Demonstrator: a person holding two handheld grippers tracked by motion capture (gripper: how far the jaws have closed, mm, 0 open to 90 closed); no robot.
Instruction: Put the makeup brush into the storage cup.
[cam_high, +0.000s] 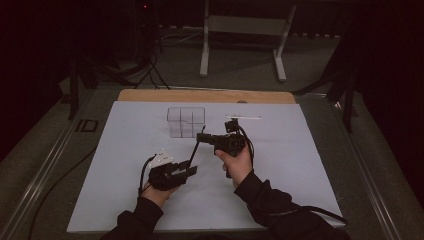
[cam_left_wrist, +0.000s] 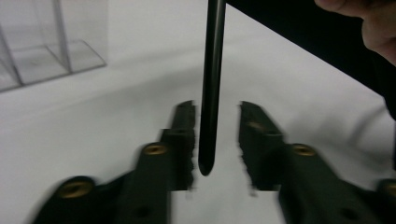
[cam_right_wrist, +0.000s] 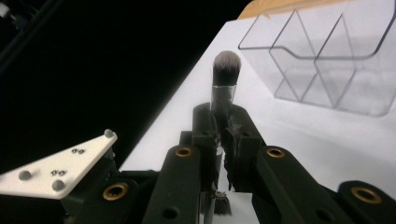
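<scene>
Makeup brush (cam_right_wrist: 227, 70) — clamped in right gripper (cam_high: 204, 137), handle end between parted jaws of left gripper (cam_high: 189, 167). Handover pending, by appearance. Clear organizer (cam_high: 186, 121) at 12 o'clock, empty — second brush (cam_high: 243, 118) at 1 o'clock.

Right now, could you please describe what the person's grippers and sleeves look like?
Both grippers are black, each with two blocky fingers studded with brass-coloured screws. The left gripper carries a pale three-cornered plate dotted with small studs, and a black cable trails from each gripper. The person wears dark long sleeves.

brush handle (cam_left_wrist: 211, 84) cut off (top edge)
</scene>
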